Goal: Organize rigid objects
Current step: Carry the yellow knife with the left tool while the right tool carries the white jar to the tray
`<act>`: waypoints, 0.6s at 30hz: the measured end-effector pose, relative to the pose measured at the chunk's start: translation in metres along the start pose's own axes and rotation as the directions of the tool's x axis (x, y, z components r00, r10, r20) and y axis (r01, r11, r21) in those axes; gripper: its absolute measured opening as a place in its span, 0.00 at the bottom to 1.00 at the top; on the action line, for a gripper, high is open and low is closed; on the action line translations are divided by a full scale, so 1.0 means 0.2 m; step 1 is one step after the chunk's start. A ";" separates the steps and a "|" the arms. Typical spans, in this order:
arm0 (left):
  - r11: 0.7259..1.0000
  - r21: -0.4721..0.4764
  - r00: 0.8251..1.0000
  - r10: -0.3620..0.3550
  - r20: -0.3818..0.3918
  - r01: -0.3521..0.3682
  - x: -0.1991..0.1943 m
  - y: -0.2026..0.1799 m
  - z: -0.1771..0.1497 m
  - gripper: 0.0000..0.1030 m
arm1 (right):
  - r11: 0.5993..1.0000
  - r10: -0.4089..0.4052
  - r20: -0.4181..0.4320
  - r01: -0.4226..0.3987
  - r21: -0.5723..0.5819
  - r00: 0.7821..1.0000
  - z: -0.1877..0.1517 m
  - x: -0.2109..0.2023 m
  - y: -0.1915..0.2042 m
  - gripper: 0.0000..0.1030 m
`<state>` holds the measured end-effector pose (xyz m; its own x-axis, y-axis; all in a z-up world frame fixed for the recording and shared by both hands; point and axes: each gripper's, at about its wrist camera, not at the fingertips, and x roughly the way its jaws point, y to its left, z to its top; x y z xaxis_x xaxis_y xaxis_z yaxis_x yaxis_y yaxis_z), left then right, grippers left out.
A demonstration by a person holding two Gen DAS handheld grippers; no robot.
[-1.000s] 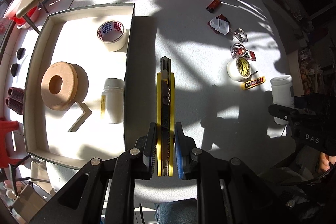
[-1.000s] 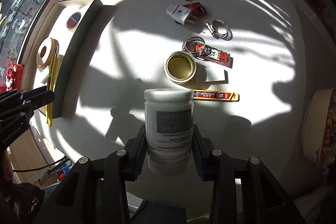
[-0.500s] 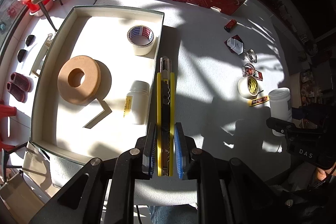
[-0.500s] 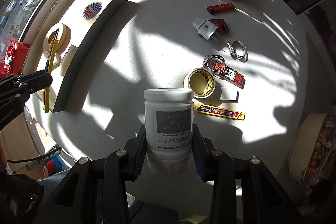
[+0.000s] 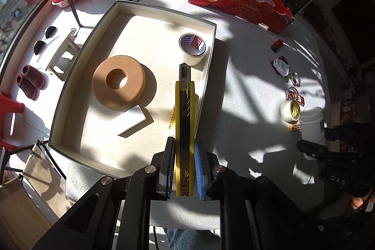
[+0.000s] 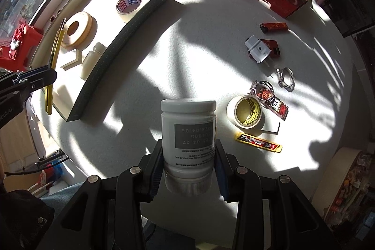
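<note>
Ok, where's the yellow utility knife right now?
The yellow utility knife is clamped in the left gripper, held over the tray's right side, above the small white bottle and near the tape roll.

Right tongs [image 6: 188, 163] clamping white jar [image 6: 188, 132], tape roll [image 6: 245, 114] beside, tray [image 6: 121, 53] left

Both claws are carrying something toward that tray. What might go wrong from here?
The long yellow utility knife in the left gripper hangs right above the small white bottle lying in the cream tray; lowered there, it may land on it or on the tray wall. The right gripper pinches the white plastic jar low, so it might tip.
</note>
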<state>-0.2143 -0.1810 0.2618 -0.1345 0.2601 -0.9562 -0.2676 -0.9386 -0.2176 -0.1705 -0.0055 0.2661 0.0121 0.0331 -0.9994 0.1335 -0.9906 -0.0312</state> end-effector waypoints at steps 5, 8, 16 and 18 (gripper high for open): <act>0.999 -0.044 1.000 0.012 -0.001 -0.012 -0.01 0.09 -0.02 0.17 | 1.000 0.009 -0.001 -0.009 -0.024 1.000 0.04 0.01 0.06 0.40; 0.997 -0.070 1.000 0.019 0.002 -0.019 -0.02 0.13 -0.03 0.17 | 0.999 0.013 0.001 -0.013 -0.035 1.000 0.06 0.01 0.09 0.40; 0.992 -0.122 1.000 0.028 0.011 -0.026 -0.04 0.22 -0.04 0.17 | 0.998 0.030 0.010 -0.029 -0.056 1.000 0.14 -0.01 0.17 0.40; 0.992 -0.126 0.999 0.030 0.015 -0.027 -0.05 0.23 -0.04 0.17 | 0.997 0.034 0.017 -0.033 -0.067 0.999 0.17 -0.02 0.19 0.40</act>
<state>-0.2180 -0.2288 0.2588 -0.1567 0.2355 -0.9592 -0.1410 -0.9665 -0.2143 -0.1991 -0.0486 0.2691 -0.0004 -0.0031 -1.0000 0.1992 -0.9800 0.0029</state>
